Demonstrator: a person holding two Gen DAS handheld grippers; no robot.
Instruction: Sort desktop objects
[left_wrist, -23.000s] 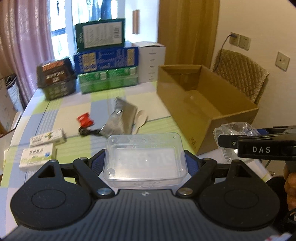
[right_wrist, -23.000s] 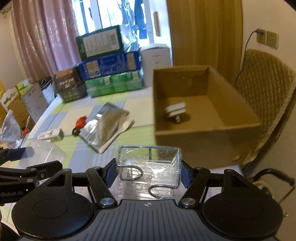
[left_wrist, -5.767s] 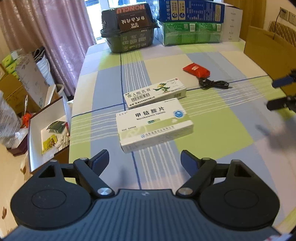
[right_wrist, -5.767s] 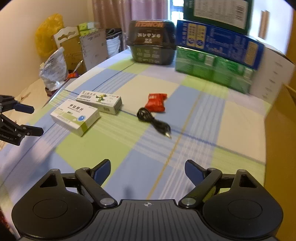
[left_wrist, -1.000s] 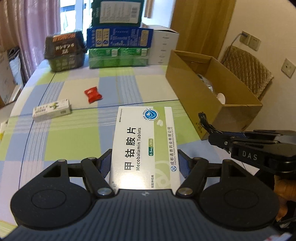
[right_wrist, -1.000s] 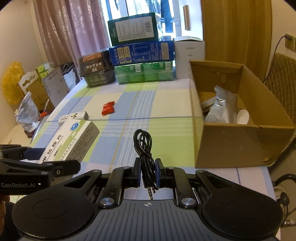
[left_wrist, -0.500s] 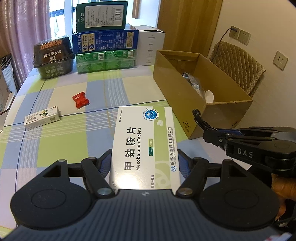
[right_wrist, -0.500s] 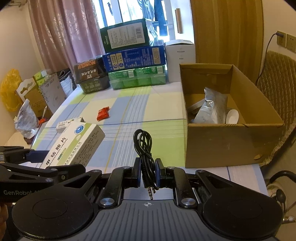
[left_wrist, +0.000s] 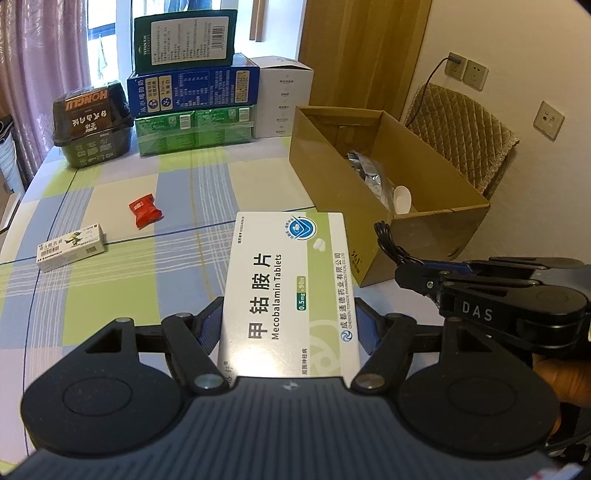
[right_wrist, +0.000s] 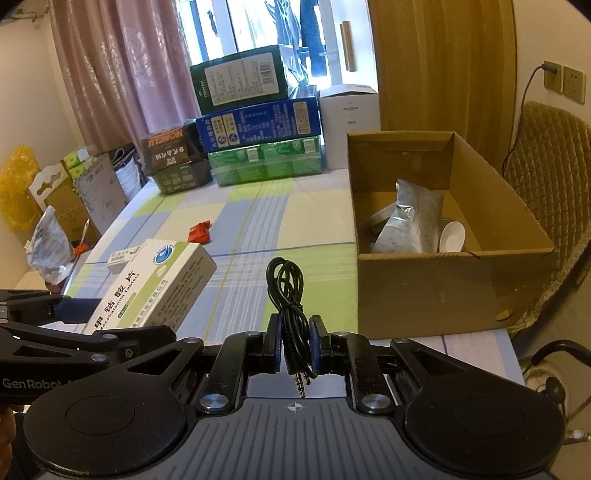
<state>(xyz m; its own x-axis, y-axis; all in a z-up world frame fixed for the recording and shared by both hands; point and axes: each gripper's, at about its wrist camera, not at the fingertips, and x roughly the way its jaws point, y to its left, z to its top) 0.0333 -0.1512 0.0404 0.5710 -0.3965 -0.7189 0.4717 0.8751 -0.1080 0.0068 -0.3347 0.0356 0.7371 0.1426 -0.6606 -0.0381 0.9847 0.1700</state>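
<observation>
Left wrist view, left to right: a small medicine carton (left_wrist: 72, 248) lies at mid-left on the checked tablecloth (left_wrist: 110, 295), with a red packet (left_wrist: 145, 211) just above and to its right. At the centre bottom, the left gripper (left_wrist: 291, 328) is clamped on a white-and-green tablet box (left_wrist: 290, 295) marked "Mecobalamin Tablets", its fingers (left_wrist: 208, 328) pressed against the box's long sides. Stacked cartons (left_wrist: 192, 88) fill the upper middle of the frame. At the right, an open cardboard box (left_wrist: 424, 236) holds a silver pouch (left_wrist: 369, 177) and a white spoon (left_wrist: 402, 197); below it the right gripper (left_wrist: 402, 275) enters from the lower right edge. Right wrist view, left to right: the held tablet box (right_wrist: 151, 288) sits at lower left; at the centre bottom, the right gripper (right_wrist: 294, 347) is closed on a coiled black cable (right_wrist: 286, 291), whose plug points down between the pads; the cardboard box (right_wrist: 436, 291) occupies the right half.
</observation>
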